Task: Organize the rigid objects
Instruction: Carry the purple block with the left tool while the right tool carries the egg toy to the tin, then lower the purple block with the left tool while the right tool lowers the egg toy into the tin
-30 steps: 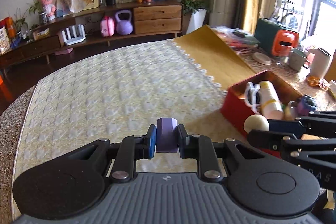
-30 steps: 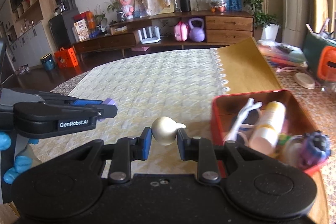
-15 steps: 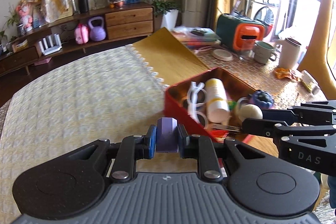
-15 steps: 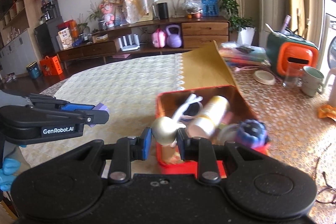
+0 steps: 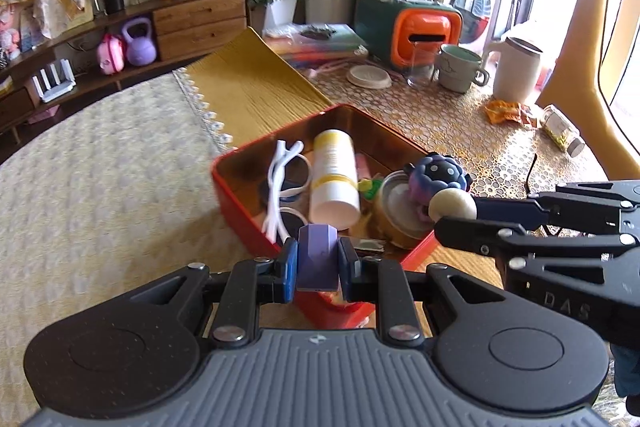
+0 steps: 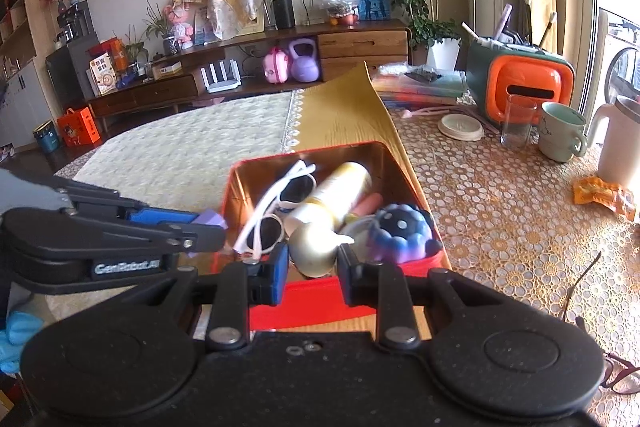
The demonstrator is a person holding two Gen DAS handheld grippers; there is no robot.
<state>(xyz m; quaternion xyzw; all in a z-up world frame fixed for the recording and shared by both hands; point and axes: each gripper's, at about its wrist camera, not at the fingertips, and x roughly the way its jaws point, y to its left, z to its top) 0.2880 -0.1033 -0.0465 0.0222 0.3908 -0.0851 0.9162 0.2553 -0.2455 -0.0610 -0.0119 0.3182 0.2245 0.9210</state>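
1. Over the near edge of the red rectangular metal tin, the left gripper is clamped on a small lilac faceted plastic block, its blue pads pressing the block's two flat sides.
2. Beside it, above the tin's near right corner, the right gripper is clamped on a pale cream rounded pear-shaped piece with a short stub pointing right.
3. The tin sits on the table, at the seam between the cream quilted cloth and the yellow mat, and already holds white-framed sunglasses, a white-and-yellow cylindrical bottle and a purple bumpy round toy.
4. Both held pieces look light and stiff; the block's flat faces give a sure hold, while the cream piece's curved, smooth skin could slip, so a grip across its widest part suits it.
5. The likely step in hand is carrying both into the tin.
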